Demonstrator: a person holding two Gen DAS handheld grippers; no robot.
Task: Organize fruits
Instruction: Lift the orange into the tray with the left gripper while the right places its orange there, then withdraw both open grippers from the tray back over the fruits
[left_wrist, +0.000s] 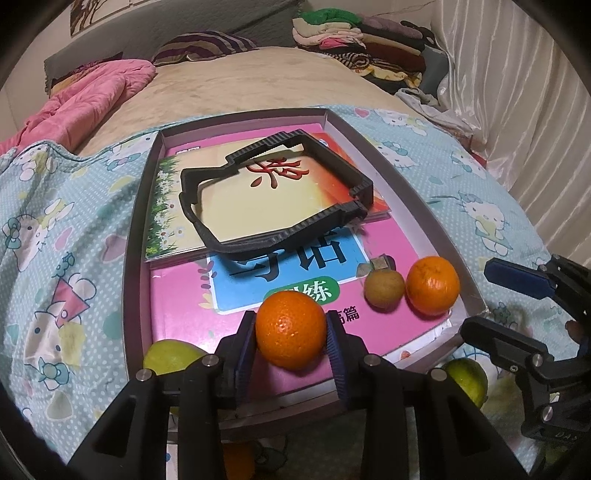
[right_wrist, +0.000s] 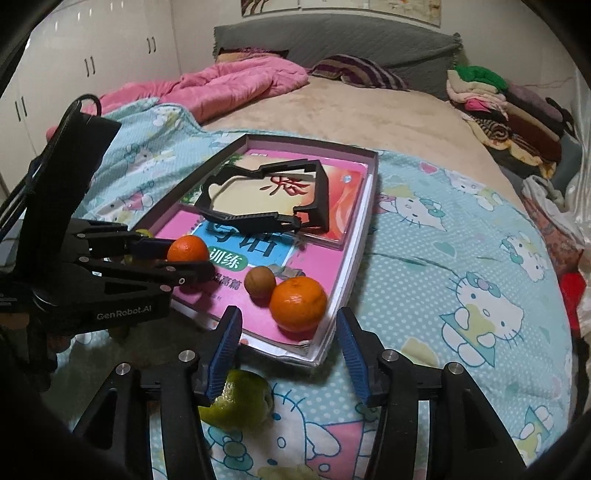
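My left gripper (left_wrist: 291, 332) is shut on an orange (left_wrist: 291, 328), held just above the pink book in the shallow box (left_wrist: 131, 236); the same orange shows in the right wrist view (right_wrist: 187, 248). A second orange (left_wrist: 433, 285) (right_wrist: 297, 303) and a small brown fruit (left_wrist: 384, 288) (right_wrist: 260, 282) lie in the box's near right corner. My right gripper (right_wrist: 290, 350) is open and empty, just in front of that corner. A green citrus fruit (right_wrist: 240, 402) lies on the blanket under its left finger (right_wrist: 221, 350). Another green fruit (left_wrist: 170, 356) lies left of my left gripper.
A black plastic frame (left_wrist: 277, 192) lies on books in the far half of the box. The box sits on a Hello Kitty blanket (right_wrist: 461, 277) on a bed. A pink quilt (right_wrist: 229, 85) and folded clothes (right_wrist: 498, 99) lie farther back. A white curtain (left_wrist: 517, 92) hangs at right.
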